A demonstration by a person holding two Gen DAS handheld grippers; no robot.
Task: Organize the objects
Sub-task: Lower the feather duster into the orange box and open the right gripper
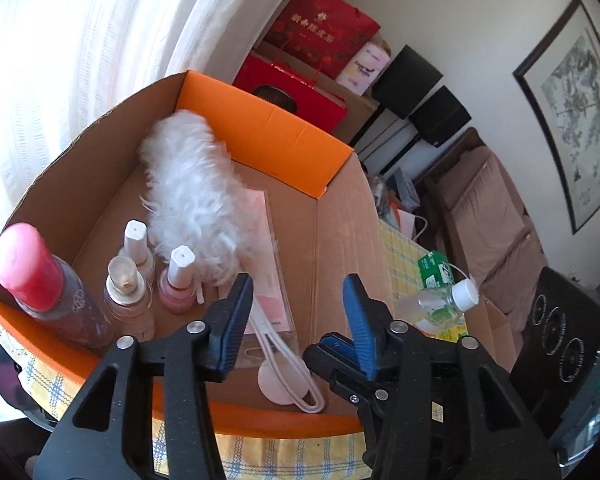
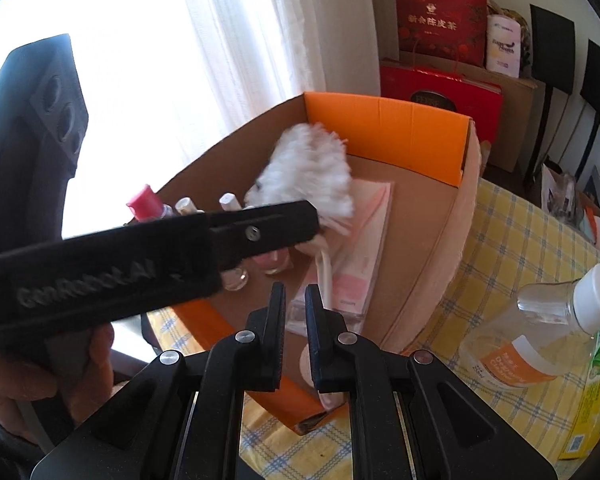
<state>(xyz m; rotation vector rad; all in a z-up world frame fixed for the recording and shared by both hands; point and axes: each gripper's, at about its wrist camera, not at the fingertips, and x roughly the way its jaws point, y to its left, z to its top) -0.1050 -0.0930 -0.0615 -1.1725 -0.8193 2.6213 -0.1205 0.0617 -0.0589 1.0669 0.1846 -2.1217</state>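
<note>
Cardboard box [image 1: 340, 216] with orange flaps sits on the yellow-checked counter [image 2: 512, 240]; the left wrist view looks straight into it, with the left claw [image 1: 296, 300] open and empty above the near rim, while the right wrist view alone shows a hand [image 2: 40, 376] at lower left holding the left tool and the right claw [image 2: 295, 304] nearly closed on nothing. White feather duster [image 1: 196, 196] lies diagonally inside the box, fluffy head toward the upper left, thin looped handle at the near wall, beside upright small bottles [image 1: 176, 280] and a pink-capped bottle [image 1: 40, 280]. Clear bottle [image 2: 540, 336] lies on the counter at right, outside the box.
</note>
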